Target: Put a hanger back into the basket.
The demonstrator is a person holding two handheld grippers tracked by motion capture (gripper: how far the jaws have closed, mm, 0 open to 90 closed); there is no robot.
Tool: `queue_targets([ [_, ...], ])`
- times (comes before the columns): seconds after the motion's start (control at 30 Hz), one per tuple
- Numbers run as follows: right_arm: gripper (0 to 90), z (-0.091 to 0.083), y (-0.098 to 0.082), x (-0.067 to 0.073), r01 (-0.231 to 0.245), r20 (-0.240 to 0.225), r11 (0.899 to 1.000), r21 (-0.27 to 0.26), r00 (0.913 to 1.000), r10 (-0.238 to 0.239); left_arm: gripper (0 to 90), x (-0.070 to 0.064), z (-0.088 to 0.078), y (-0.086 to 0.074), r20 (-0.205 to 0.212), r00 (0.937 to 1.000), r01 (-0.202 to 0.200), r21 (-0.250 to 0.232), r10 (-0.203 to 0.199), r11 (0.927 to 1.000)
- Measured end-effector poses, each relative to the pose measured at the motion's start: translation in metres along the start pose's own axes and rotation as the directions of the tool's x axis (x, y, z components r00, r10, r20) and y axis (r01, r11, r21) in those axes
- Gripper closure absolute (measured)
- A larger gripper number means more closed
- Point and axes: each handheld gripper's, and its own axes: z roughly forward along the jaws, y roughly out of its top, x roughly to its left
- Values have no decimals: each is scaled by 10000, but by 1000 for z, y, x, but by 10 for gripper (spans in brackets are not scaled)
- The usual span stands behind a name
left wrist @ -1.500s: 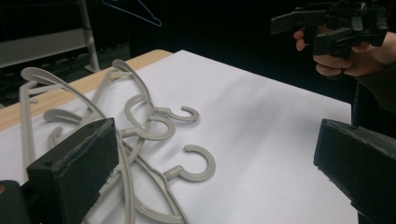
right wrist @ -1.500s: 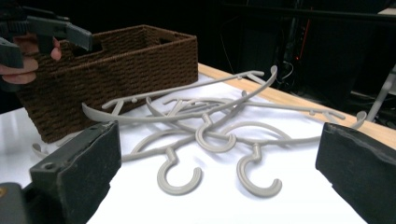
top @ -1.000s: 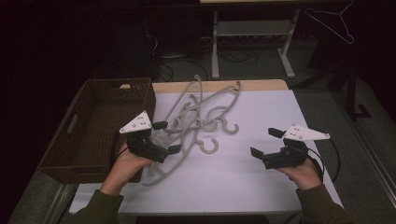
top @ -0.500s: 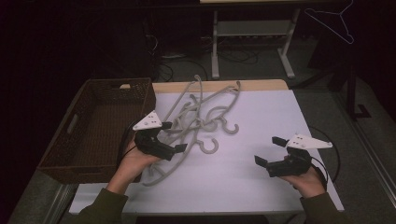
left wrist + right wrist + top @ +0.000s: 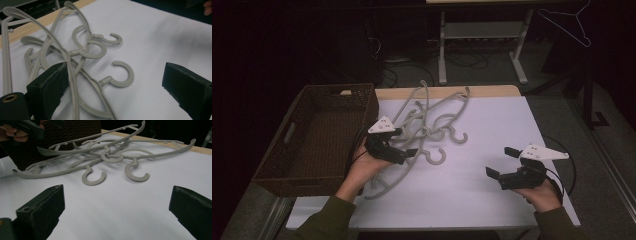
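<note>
A tangle of several grey plastic hangers (image 5: 432, 120) lies on the white table top (image 5: 492, 120), left of centre. My left gripper (image 5: 404, 143) hovers at the pile's near left side. Its jaws have just been closing a little but still stand wide. In the left gripper view (image 5: 116, 75), a hanger arm (image 5: 71, 82) runs along the left pad and a hook (image 5: 122, 76) lies below the gap, neither pressed. My right gripper (image 5: 502, 161) is open at the near right with nothing between its jaws (image 5: 117, 195). It faces the hangers (image 5: 110, 155) from a distance.
A dark woven basket (image 5: 312, 100) stands along the table's left edge, and its wall (image 5: 75, 130) shows beyond the pile. A wooden strip (image 5: 492, 91) marks the table's far edge. A white table frame (image 5: 482, 35) stands behind. A wire hanger (image 5: 569, 20) hangs at the far right.
My left gripper has slid right and a little down, farther in over the hangers. The right gripper has drifted slightly toward the near edge.
</note>
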Motion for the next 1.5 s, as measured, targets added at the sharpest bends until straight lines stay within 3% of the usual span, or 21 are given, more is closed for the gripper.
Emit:
queue_targets([
  [0.27,0,1,1,1,-10,-69,10000,-42,10000,9,158,7,16,4,-637,9976,-206,866,262,9960],
  [0.47,0,2,1,2,8,-112,10000,4,9999,-8,252,15,30,2,-1109,9938,168,1369,-15,9904],
  [0.63,0,2,1,2,9,-126,10000,5,9999,-9,338,21,39,-2,-1551,9879,360,1798,-78,9830],
  [0.87,0,2,0,1,-7,-125,10000,-17,9999,7,438,26,48,-7,-1861,9825,488,2250,-62,9731],
  [0.9,0,2,0,1,26,-147,10000,-26,9999,-27,450,28,50,-8,-1964,9805,453,2434,35,9689],
  [1.03,0,3,0,2,31,-166,10000,-9,9999,-32,477,29,53,-8,-1994,9799,513,2574,11,9650],
  [1.07,0,3,0,2,59,-172,10000,1,9998,-59,485,29,54,-9,-2069,9783,496,2743,86,9604],
  [1.5,0,3,0,2,-3,-206,10000,39,9998,3,609,29,64,-9,-1974,9803,584,3309,86,9419],
])
